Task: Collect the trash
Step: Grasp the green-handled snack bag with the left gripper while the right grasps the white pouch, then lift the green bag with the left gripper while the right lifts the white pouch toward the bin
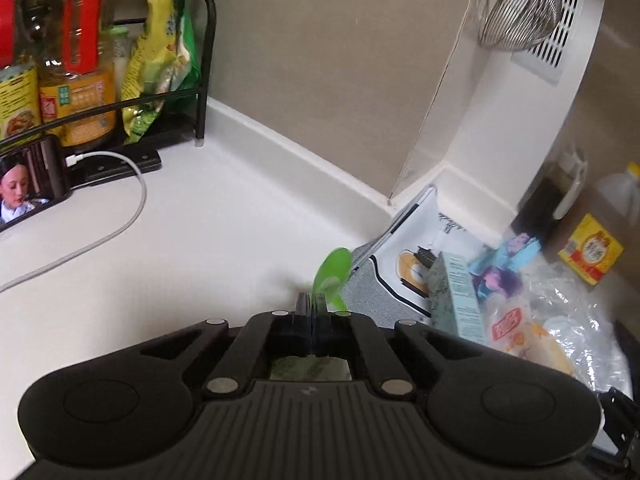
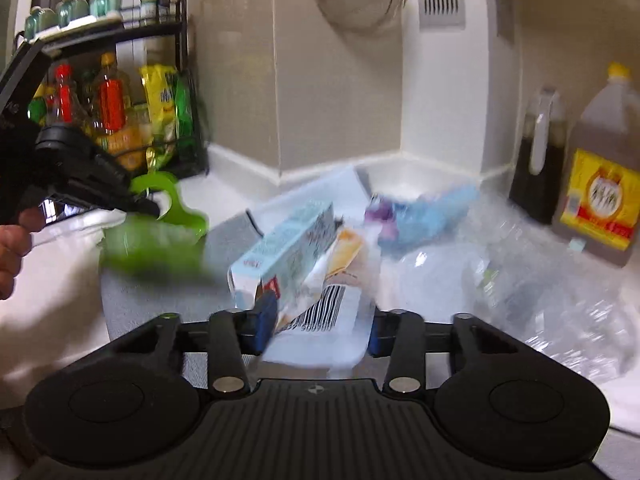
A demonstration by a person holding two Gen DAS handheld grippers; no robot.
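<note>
My left gripper [image 1: 311,300] is shut on a green plastic piece [image 1: 331,270] and holds it above the white counter [image 1: 180,248]. In the right wrist view the left gripper [image 2: 150,208] shows at the left with the green piece [image 2: 176,212], blurred below it. My right gripper [image 2: 320,324] is open, its blue pads either side of a pile of trash. The pile holds a pale blue carton [image 2: 288,248], a barcoded wrapper [image 2: 332,312], a purple and blue wrapper [image 2: 416,212] and clear crumpled plastic [image 2: 540,272]. The carton also shows in the left wrist view [image 1: 456,292].
A black rack [image 1: 204,60] with sauce bottles and a yellow-green bag [image 1: 160,52] stands at the left. A phone [image 1: 28,184] on a white cable lies before it. A big oil jug [image 2: 600,172] and a dark bottle [image 2: 536,160] stand at the right. A metal strainer [image 1: 520,12] hangs above.
</note>
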